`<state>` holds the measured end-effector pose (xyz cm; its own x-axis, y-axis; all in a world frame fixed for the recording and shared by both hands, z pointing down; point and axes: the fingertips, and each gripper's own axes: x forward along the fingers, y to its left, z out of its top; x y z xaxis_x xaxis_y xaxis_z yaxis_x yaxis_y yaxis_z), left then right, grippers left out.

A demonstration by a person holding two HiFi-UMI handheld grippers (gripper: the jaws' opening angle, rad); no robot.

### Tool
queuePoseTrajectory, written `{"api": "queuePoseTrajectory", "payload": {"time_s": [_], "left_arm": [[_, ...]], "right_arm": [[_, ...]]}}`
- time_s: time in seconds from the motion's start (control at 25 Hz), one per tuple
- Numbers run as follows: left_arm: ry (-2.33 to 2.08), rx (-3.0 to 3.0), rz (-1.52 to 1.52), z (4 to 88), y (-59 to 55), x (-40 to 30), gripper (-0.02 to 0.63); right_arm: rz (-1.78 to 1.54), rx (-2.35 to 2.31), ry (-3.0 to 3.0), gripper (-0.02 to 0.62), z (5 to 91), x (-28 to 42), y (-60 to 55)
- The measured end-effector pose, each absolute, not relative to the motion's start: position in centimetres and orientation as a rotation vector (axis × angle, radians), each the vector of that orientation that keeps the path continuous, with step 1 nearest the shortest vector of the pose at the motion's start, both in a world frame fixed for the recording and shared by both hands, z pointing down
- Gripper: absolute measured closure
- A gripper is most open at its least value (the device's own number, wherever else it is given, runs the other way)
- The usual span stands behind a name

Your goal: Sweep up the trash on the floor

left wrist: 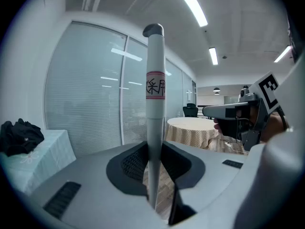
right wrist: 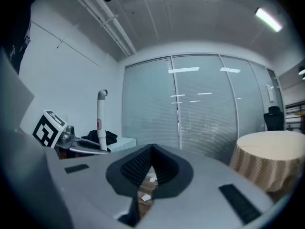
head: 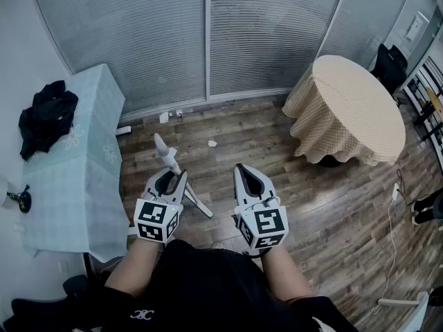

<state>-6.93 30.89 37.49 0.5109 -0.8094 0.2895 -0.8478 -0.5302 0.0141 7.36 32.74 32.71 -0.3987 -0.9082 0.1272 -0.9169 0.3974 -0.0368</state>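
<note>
- Head view: the left gripper (head: 171, 176) is clamped on a white plastic broom handle (head: 165, 153), which leans across the brown wood-plank floor (head: 277, 151).
- Left gripper view: the same handle, with a grey cap and a red-edged label, stands upright between the ribbed black pads (left wrist: 135, 162), which press on it from both sides.
- The right gripper (head: 242, 172) hangs just beside the left one. In the right gripper view its jaws meet at the tip with nothing between them.
- A small white scrap of paper trash (head: 212, 143) lies on the floor ahead of both grippers.
- More white scraps (head: 164, 117) lie near the base of the frosted glass wall (head: 208, 33).
- Through the slit below the right jaws, two pale scraps show on the planks.
- A round table under a beige checked cloth (head: 353, 102) stands to the right.
- A table draped in light blue cloth (head: 76, 171) stands at the left, with a crumpled black garment (head: 47, 116) on it.
</note>
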Motion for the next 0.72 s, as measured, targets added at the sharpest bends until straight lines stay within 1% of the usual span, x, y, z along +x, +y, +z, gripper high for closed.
{"api": "queuePoseTrajectory", "payload": {"time_s": [0.4,0.72], "left_arm": [[-1.396,2.573,0.346,37.7,30.8,-7.0,0.522],[-1.399,2.570,0.393,38.5,30.8,-6.9,0.522]], "right_arm": [[0.169,1.643,-2.543,0.581,33.5,6.8,32.8],[0.202,1.665,-2.511,0.581,34.3,7.2,32.5]]}}
